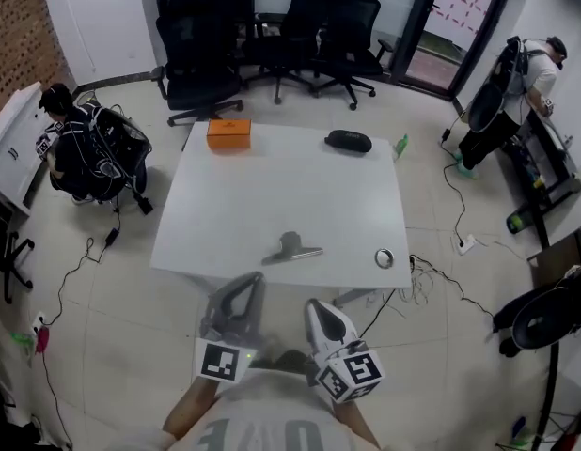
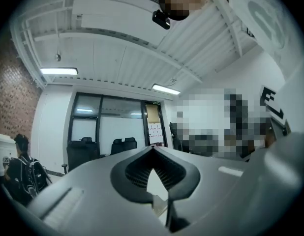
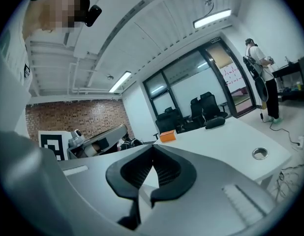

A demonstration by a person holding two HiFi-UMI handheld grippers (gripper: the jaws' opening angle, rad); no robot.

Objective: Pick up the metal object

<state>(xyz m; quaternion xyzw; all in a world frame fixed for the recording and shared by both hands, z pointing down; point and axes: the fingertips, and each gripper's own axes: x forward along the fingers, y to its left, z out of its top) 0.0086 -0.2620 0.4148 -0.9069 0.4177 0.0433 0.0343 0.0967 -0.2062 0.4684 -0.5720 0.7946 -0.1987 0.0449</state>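
A grey metal object (image 1: pixel 292 249) with a long flat tongue lies on the white table (image 1: pixel 272 195) near its front edge. A small round metal ring (image 1: pixel 384 258) sits at the table's front right corner and also shows in the right gripper view as a ring (image 3: pixel 260 153). Both grippers are held close to the person's body, short of the table's front edge and apart from both objects. The left gripper (image 1: pixel 256 280) is shut and empty, its tips meeting in its own view (image 2: pixel 152 149). The right gripper (image 1: pixel 314 306) is shut with nothing in it (image 3: pixel 153 146).
An orange box (image 1: pixel 228 133) and a black case (image 1: pixel 348 140) lie at the table's far edge. Black office chairs (image 1: pixel 272 26) stand behind it. A person crouches at the left (image 1: pixel 84 148) and another stands at the right (image 1: pixel 516 92). Cables (image 1: pixel 441 275) trail on the floor.
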